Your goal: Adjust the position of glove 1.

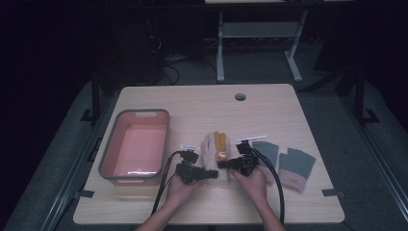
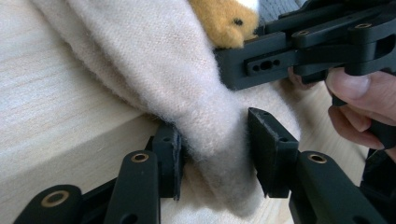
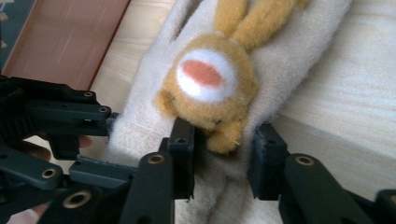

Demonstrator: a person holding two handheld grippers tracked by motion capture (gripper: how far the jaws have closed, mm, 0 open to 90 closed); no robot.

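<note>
Tabletop: light wood; carries everything below.
Pink bin: grey-rimmed, at the left, nothing inside, just beside the work.
Grey gloves: two fingerless ones, one with a pink cuff, lying flat right of centre, untouched.
Cream glove: fuzzy knit with a yellow plush animal sewn on top; lies flat at centre front, between both hands.
Left hand-held gripper: jaws partly closed around a folded edge of the cream knit; left pad touches the fabric, right pad stands just off it. Not yet a firm pinch.
Right hand-held gripper: jaws straddle the plush animal's lower end and the knit beneath; pads near, not pressing.
Handling: judged light, soft and limp; it will sag and bunch, not slip. Best hold is the knit edge, not the bulging plush.
</note>
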